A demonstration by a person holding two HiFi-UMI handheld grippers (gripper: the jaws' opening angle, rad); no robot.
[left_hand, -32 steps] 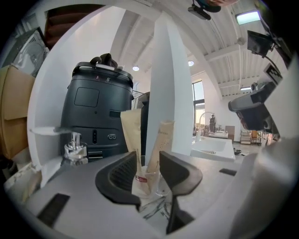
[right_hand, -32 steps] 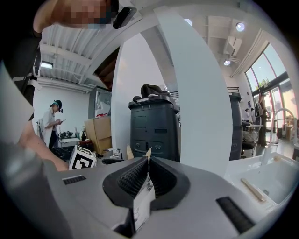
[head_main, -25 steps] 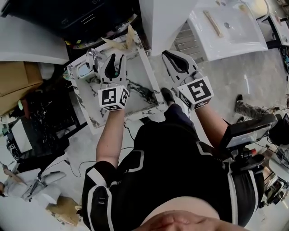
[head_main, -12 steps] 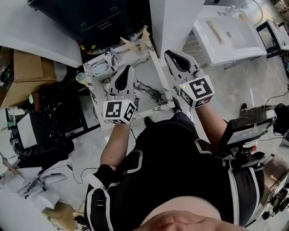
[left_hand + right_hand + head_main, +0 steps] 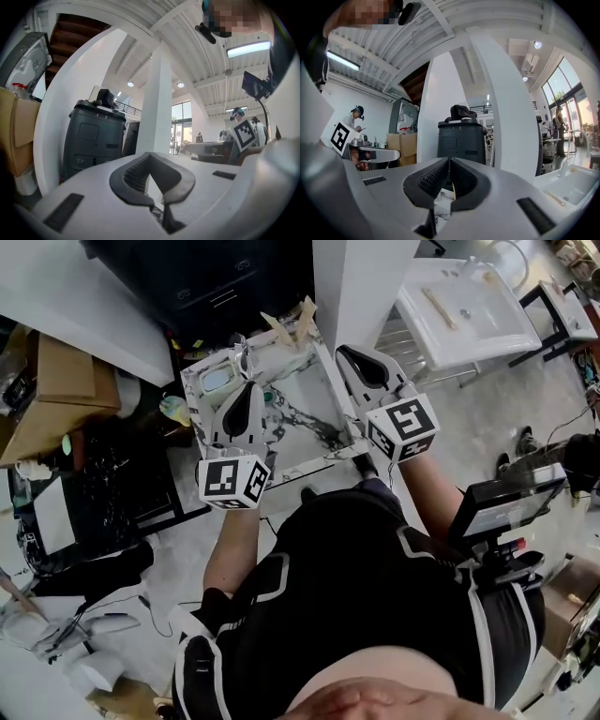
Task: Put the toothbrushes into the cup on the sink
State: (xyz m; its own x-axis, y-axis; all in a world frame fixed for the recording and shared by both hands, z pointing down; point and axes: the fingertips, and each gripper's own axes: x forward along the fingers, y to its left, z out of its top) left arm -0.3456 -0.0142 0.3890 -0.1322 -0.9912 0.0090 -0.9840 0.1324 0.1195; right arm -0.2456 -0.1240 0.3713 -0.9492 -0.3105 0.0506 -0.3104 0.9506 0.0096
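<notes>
A marble-patterned sink top (image 5: pixel 305 432) lies below both grippers in the head view, with a small pale basin (image 5: pixel 217 379) and a chrome tap (image 5: pixel 240 349) at its far left corner. I cannot make out a toothbrush or a cup. My left gripper (image 5: pixel 251 390) hangs over the left half of the top, just short of the basin, shut and empty. In the left gripper view its pads (image 5: pixel 136 171) meet with nothing between them (image 5: pixel 150 157). My right gripper (image 5: pixel 351 354) is over the top's right edge, also shut and empty (image 5: pixel 449 160).
A white pillar (image 5: pixel 361 277) and a black cabinet (image 5: pixel 206 277) stand behind the sink top. A second white sink unit (image 5: pixel 459 306) is at the back right. Cardboard boxes (image 5: pixel 47 390) and dark clutter fill the left; a monitor on a stand (image 5: pixel 506 502) is at the right.
The left gripper's jaws stood open near the basin and have since shut, empty, and drawn back a little. The head view has shifted; the right gripper stays shut.
</notes>
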